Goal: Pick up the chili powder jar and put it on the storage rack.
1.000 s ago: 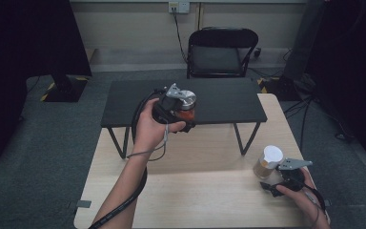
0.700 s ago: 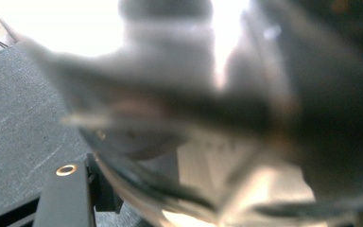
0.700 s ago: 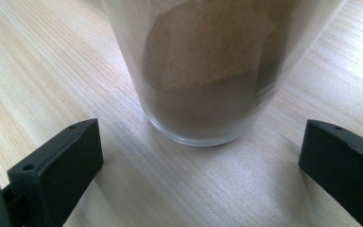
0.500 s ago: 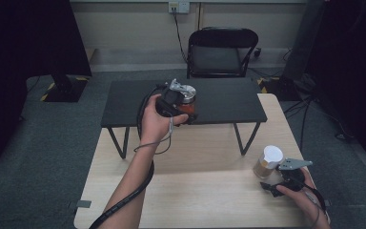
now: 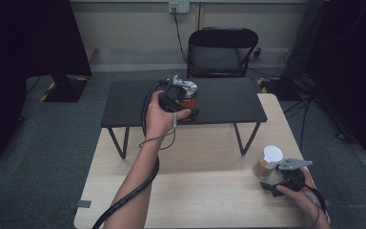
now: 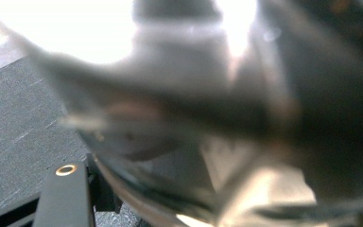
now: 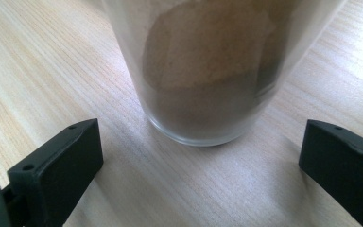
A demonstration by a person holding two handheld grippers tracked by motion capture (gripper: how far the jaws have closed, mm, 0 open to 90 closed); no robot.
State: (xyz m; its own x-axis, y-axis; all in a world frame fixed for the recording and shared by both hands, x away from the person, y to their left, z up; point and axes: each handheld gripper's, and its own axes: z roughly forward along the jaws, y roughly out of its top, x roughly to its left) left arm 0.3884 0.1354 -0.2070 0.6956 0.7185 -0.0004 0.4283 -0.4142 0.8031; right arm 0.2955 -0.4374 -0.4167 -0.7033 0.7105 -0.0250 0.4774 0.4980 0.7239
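Nearest to the person, at the right front corner of the light wooden desk point(image 5: 195, 191), the right hand point(image 5: 298, 188) holds the right claw point(image 5: 271, 183) low over the wood. In the right gripper view its two black jaws stand wide apart, released, with nothing between them. Just beyond the jaw tips stands a glass jar point(image 7: 212, 71) with brown powder inside; it rests upright on the desk and does not touch either jaw. In the high view this jar point(image 5: 268, 162) carries a white lid.

Farther away, a low black shelf point(image 5: 228, 102) on thin metal legs stands across the back part of the desk. The left hand point(image 5: 159, 114) reaches up to it with the left claw point(image 5: 183, 102), which is against a second jar point(image 5: 189, 95) with a silver lid and reddish body, standing on the shelf. In the left gripper view this jar is very close and blurred point(image 6: 194, 118), so I cannot tell if the jaws are clenched on it or only beside it.

Behind the desk a black folding chair point(image 5: 219, 52) stands on the grey floor near the wall.
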